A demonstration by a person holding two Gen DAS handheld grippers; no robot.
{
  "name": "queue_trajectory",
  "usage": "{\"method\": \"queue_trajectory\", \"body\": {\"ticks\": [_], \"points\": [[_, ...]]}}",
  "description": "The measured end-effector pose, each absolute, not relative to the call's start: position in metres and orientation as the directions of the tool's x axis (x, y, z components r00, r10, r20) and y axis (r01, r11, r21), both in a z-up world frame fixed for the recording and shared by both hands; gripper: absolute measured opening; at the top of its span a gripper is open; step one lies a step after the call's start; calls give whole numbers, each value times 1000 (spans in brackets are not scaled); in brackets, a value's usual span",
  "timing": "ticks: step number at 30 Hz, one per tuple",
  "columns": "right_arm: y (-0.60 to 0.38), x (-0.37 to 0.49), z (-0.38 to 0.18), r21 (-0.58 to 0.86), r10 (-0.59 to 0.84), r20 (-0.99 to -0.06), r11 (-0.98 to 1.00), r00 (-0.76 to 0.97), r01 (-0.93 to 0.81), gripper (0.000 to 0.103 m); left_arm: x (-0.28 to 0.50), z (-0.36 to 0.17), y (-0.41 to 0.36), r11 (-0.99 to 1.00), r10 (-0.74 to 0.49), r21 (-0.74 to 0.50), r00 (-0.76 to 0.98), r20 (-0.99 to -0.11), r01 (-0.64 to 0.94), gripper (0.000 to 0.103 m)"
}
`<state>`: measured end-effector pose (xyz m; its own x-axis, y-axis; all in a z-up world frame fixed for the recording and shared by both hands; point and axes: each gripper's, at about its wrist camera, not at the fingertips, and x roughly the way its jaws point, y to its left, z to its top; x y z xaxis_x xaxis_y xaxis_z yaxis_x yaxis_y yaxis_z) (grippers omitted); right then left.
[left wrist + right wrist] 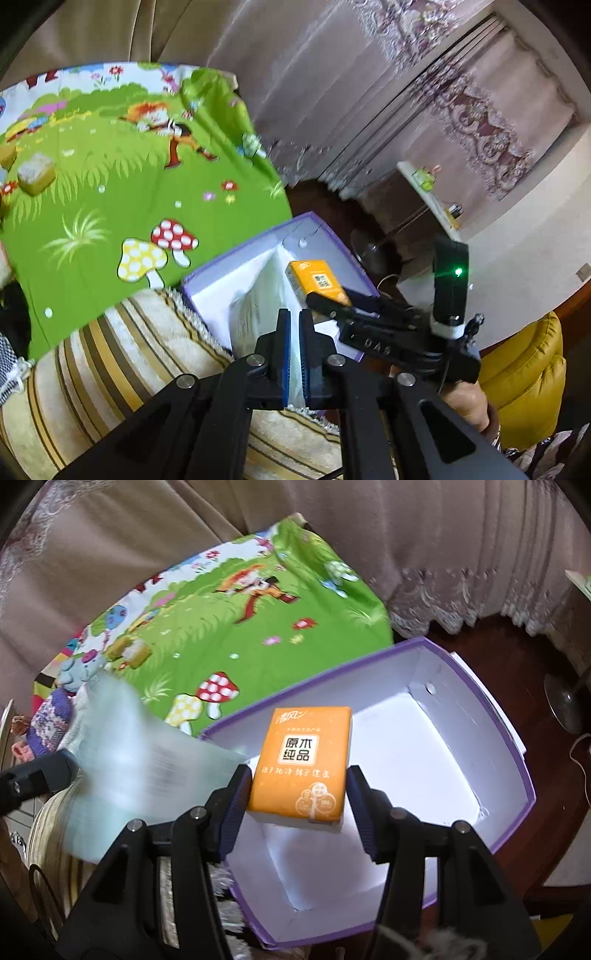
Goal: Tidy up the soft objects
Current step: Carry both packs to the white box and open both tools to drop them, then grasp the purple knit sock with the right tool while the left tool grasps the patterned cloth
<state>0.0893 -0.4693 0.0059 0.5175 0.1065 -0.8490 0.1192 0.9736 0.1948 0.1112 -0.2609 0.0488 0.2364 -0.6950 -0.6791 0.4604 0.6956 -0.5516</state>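
Note:
My left gripper (294, 314) is shut on a thin pale green-white pack (255, 310), which stands up from its blue pads at the near left rim of the purple box (325, 230). In the right wrist view that pack (122, 753) is a blur at the left. My right gripper (298, 770) is shut on an orange tissue pack (301, 764), held flat above the white inside of the purple box (491, 716). The left wrist view shows the orange pack (314, 278) over the box, between the right gripper's black fingers (327, 306).
A green cartoon play mat (110, 184) lies behind the box, with a yellow sponge block (35, 173) on it. A striped beige cushion (129, 354) is below. Knitted purple items (48, 720) sit at the left. Curtains hang behind; a yellow seat (528, 369) is at the right.

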Motion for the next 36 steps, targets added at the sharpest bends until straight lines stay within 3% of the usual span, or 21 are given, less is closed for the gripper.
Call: {"method": "queue_trajectory", "body": {"ticks": [3, 5, 10, 22, 36], "points": [[-476, 87, 0, 189, 93, -856, 972, 509, 139, 59, 108, 49, -258, 710, -681, -537, 249, -689, 456, 10], [-478, 86, -1, 200, 99, -855, 969, 508, 148, 69, 106, 50, -252, 720, -671, -529, 260, -694, 449, 22], [-476, 86, 0, 198, 98, -853, 969, 513, 144, 78, 104, 47, -238, 772, -620, -486, 316, -718, 410, 49], [-457, 86, 10, 175, 86, -835, 978, 544, 113, 82, 91, 57, -168, 867, -495, -368, 503, -709, 335, 55], [-393, 103, 35, 146, 153, -802, 988, 577, -59, 85, 64, 76, 5, 918, -268, -396, 730, -629, -3, 55]]}}
